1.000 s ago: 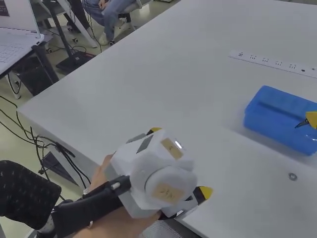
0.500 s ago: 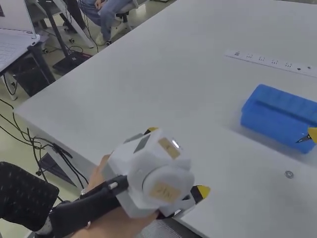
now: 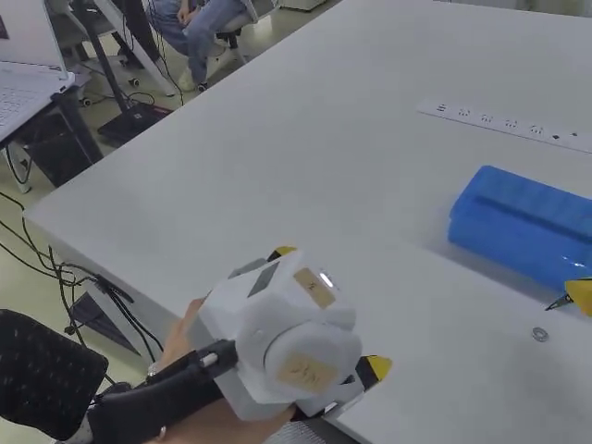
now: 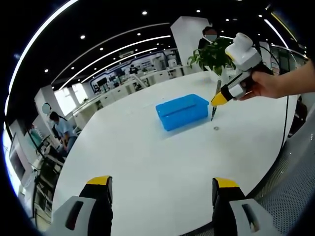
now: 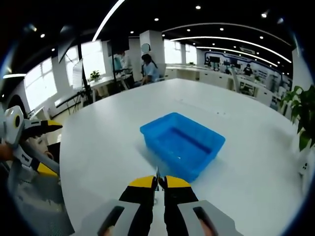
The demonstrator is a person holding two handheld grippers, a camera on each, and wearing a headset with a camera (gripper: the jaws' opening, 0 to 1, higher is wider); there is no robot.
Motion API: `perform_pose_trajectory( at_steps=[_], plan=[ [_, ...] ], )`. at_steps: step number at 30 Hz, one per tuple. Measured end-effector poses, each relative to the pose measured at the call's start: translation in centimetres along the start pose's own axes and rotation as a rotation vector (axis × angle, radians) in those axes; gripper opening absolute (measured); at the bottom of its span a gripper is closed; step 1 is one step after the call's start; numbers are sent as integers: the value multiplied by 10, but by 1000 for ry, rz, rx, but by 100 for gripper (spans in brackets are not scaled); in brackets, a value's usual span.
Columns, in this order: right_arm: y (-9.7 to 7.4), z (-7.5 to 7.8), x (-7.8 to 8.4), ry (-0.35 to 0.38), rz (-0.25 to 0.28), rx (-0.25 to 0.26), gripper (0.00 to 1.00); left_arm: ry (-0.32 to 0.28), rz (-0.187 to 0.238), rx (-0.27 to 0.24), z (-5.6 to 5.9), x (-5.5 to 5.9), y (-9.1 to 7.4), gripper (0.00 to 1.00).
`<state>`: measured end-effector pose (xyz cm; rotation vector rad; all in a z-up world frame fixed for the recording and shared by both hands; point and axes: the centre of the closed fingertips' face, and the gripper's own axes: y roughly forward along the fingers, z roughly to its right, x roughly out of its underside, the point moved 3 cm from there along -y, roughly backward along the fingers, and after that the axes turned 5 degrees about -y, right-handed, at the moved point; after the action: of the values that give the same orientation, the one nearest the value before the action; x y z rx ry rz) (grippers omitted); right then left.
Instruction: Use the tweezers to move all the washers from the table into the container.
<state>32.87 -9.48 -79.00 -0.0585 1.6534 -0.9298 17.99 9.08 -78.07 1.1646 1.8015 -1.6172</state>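
Observation:
A blue container (image 3: 518, 231) stands on the white table (image 3: 305, 157); it also appears in the left gripper view (image 4: 183, 111) and, with an empty-looking inside, in the right gripper view (image 5: 182, 145). One small washer (image 3: 540, 334) lies on the table just in front of it (image 4: 215, 129). My right gripper (image 5: 156, 184) is shut on thin tweezers (image 5: 157, 173). Its yellow tip (image 3: 581, 294) hovers close above the washer, with the tweezers (image 4: 214, 110) pointing down. My left gripper (image 4: 162, 184) is open with nothing in it, held over the table's near edge (image 3: 328, 309).
A white power strip (image 3: 504, 122) lies behind the container. Off the table's left side are a laptop (image 3: 23, 88), cables on the floor and a seated person (image 3: 199, 23). A potted plant (image 4: 211, 54) stands at the table's far end.
The right gripper's tip and tweezers have come off the container's front wall and dropped toward the washer. The left gripper has stayed put.

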Motion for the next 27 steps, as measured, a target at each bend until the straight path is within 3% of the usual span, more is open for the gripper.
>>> perform_pose_trajectory(
  at_steps=[7,21,27],
  plan=[
    [-1,-6,11,-15,-48,-4,3,3,-2,1,0,0,0,85],
    [3,-7,16,5,-71,-18,3,3,-7,-1,0,0,0,85],
    [7,-6,15,-43,-74,-13,3,4,-9,-2,1,0,0,84]
  ],
)
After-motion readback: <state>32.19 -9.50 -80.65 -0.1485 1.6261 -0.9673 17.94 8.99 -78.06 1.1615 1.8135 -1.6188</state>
